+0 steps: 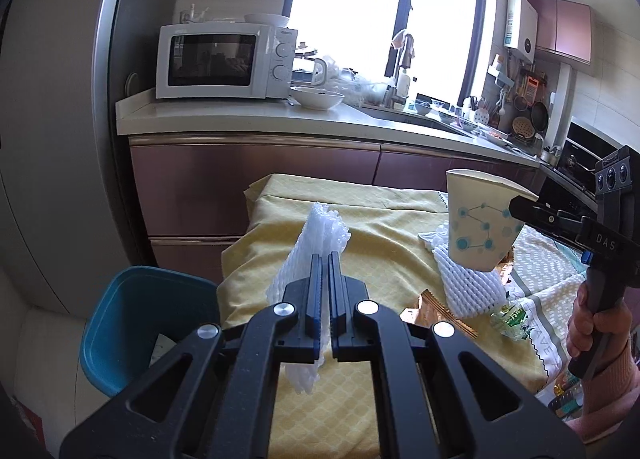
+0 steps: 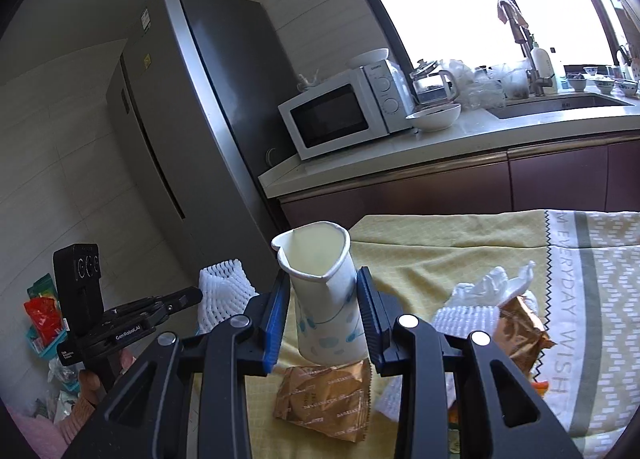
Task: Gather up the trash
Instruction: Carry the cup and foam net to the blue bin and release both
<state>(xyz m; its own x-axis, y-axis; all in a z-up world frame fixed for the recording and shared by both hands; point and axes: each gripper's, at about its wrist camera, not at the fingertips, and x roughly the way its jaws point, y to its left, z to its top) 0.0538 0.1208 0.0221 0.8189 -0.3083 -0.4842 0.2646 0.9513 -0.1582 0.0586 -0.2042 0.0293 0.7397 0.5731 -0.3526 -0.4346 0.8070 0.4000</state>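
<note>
1. trash lies spread over a table under a yellow cloth (image 1: 384, 227), and two pieces of it are off the cloth, one in each tool.
2. left gripper (image 1: 325, 259) is clenched on a white foam net sleeve (image 1: 320, 235); the jaws stand almost together with the mesh pinched between them, part of it rising above the fingertips and part hanging below the jaws.
3. left gripper points forward and somewhat downward over the near left part of the cloth, with a teal bin (image 1: 132, 323) on the floor below and to its left.
4. right gripper (image 2: 323, 279) grasps a paper cup (image 2: 320, 279) printed with teal dots; the blue pads press on the cup's two sides, the rim is squashed out of round, and the cup leans slightly.
5. in the left wrist view the cup hangs clear above the cloth, and the person's right hand (image 1: 596, 323) wraps the tool's handle from below, with a pink sleeve at the wrist.
6. in the right wrist view the person's left hand (image 2: 92, 383) shows at the lower left, mostly hidden behind its tool.
7. on the cloth lie another foam net (image 1: 468, 283), a brown snack wrapper (image 2: 324, 403) just under the cup, a second brown wrapper (image 2: 520, 335) to the right, and crumpled white plastic (image 2: 492, 283) beside it.
8. behind the table a counter holds a microwave (image 1: 224, 59).
</note>
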